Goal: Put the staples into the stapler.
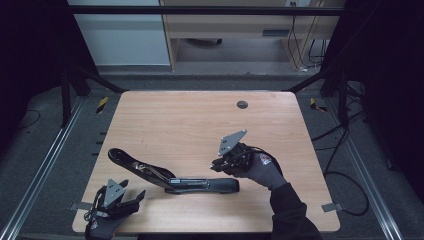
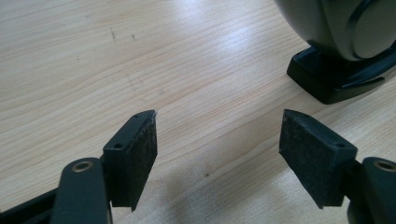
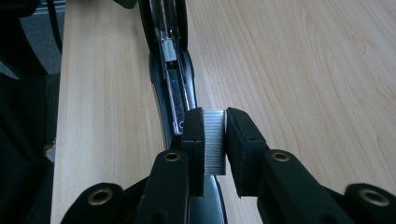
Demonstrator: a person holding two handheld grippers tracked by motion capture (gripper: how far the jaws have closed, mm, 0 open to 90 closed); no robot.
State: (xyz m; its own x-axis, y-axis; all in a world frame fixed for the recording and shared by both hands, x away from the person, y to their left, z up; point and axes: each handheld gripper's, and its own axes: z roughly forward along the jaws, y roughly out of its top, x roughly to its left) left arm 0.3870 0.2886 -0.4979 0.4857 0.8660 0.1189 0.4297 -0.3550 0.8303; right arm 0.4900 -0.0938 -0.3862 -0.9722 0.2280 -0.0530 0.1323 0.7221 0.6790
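Right gripper view: my right gripper [image 3: 215,140] clamped a staple strip [image 3: 215,140], lower centre, over the open stapler [image 3: 170,70].
Left gripper [image 2: 219,140]: jaws apart, idle.
Next: seat the strip in the channel.

Dim, dark-edged high view; brighter gripper views, soft glare on wood, blurred near jaws.

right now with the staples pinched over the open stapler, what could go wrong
The right gripper pinches the strip of staples by a narrow grip; if it tilts it may slip or miss the open stapler's thin channel. The left gripper is open and off the stapler's base, so a push from the strip could shift the unsteadied stapler on the table.
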